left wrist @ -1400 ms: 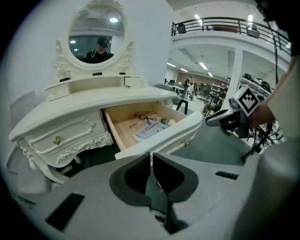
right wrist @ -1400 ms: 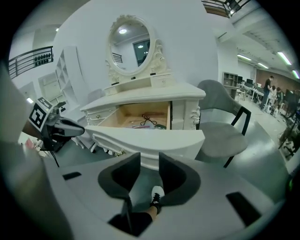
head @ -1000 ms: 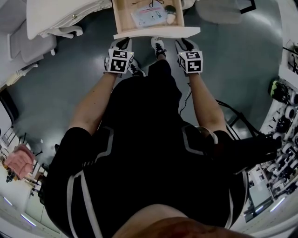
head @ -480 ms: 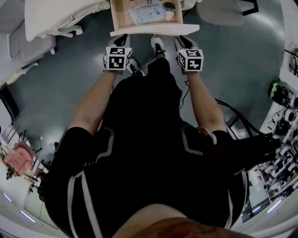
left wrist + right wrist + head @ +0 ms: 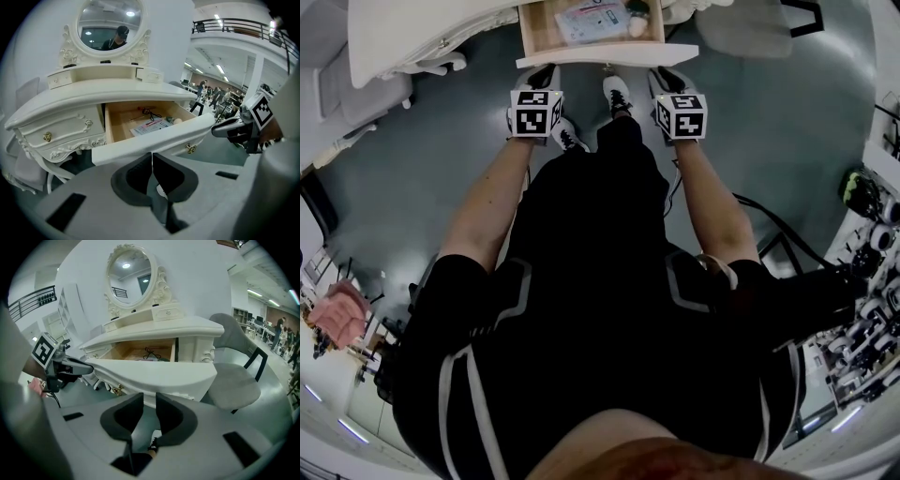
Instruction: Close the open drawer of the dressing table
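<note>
Drawer (image 5: 607, 54) part out of dressing table (image 5: 422, 33), but less of it showing than second ago: front has slid in toward table, papers (image 5: 591, 17) inside still in sight

My left gripper (image 5: 541, 79) and right gripper (image 5: 667, 81) at drawer front, on side away from table

Left jaws together, empty

Right jaws closing, narrow gap, nothing between

I reckon push is working; more travel needed

One dressing table (image 5: 108, 89), one open drawer (image 5: 154, 136), one oval mirror (image 5: 110, 21), one grey chair (image 5: 234, 380), two grippers (left gripper (image 5: 546, 75), right gripper (image 5: 667, 77)).
</note>
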